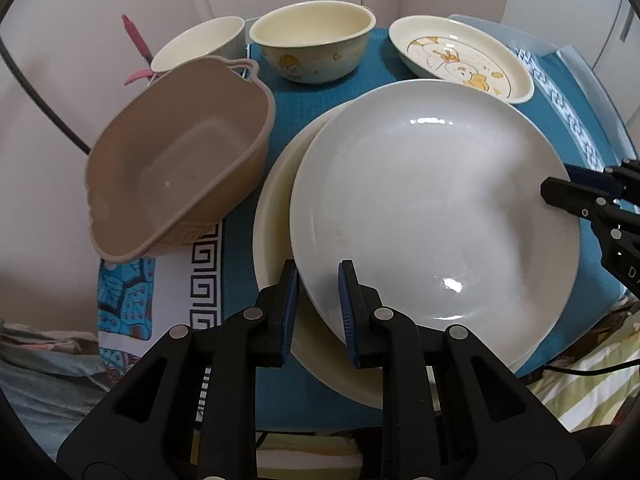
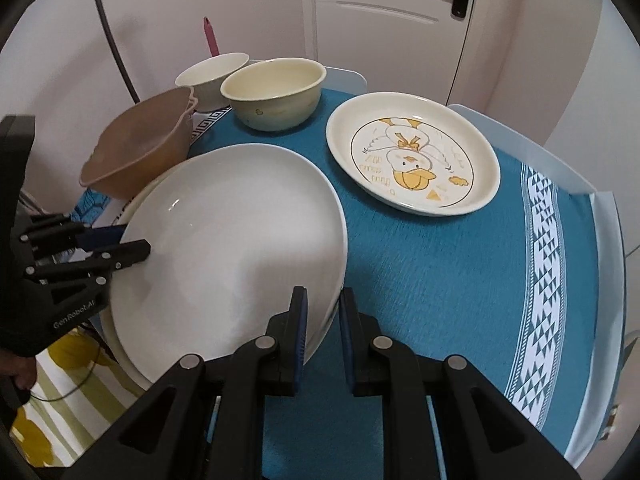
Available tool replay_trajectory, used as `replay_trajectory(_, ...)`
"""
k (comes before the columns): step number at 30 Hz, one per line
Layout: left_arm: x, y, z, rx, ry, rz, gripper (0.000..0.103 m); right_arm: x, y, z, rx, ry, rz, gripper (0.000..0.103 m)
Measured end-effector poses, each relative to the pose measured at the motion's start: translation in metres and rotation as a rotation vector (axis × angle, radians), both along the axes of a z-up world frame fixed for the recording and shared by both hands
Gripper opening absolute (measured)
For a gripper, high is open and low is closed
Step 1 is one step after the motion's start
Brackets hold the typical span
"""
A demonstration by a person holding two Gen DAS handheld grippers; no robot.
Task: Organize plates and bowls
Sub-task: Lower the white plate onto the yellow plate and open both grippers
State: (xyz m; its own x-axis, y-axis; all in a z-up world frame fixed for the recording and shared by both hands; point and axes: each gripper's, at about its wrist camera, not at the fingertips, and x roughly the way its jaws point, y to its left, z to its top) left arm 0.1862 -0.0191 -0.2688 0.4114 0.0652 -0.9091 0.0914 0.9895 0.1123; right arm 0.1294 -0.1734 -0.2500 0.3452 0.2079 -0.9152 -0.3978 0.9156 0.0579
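Observation:
A large white plate (image 1: 432,216) (image 2: 236,240) is held tilted just above a cream plate (image 1: 276,216) (image 2: 120,344) that lies under it. My left gripper (image 1: 318,300) is shut on the white plate's near rim. My right gripper (image 2: 323,320) is shut on the opposite rim, and its fingertips (image 1: 560,192) show in the left wrist view. In the right wrist view the left gripper's fingers (image 2: 136,248) pinch the plate from the left. A duck-print plate (image 1: 460,58) (image 2: 412,160) lies apart on the cloth. A cream bowl (image 1: 312,40) (image 2: 274,92) and a small white bowl (image 1: 200,42) (image 2: 212,72) stand at the back.
A brown plastic basin (image 1: 176,160) (image 2: 140,148) leans at the table's left edge, close to the stacked plates. A teal tablecloth (image 2: 440,280) covers the small table. A pink stick (image 1: 134,36) stands behind the bowls. A door (image 2: 380,0) and walls lie beyond, striped bedding (image 2: 60,380) below.

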Motion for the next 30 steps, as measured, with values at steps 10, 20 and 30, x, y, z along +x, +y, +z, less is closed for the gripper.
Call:
replay_trajectory(10,-0.003,-0.016,0.003,0.14,0.005,-0.024,0.017,0.003,0.004,-0.001,-0.025,0.001,0.007,0.015)
replay_trajectory(20,-0.008,-0.019,0.004,0.187,-0.01,-0.026,0.017,0.003,0.009,-0.004,-0.035,0.004,0.017,0.015)
replay_trajectory(30,-0.01,-0.013,0.004,0.151,-0.009,-0.018,0.017,0.003,0.012,-0.003,-0.046,0.005,0.023,0.014)
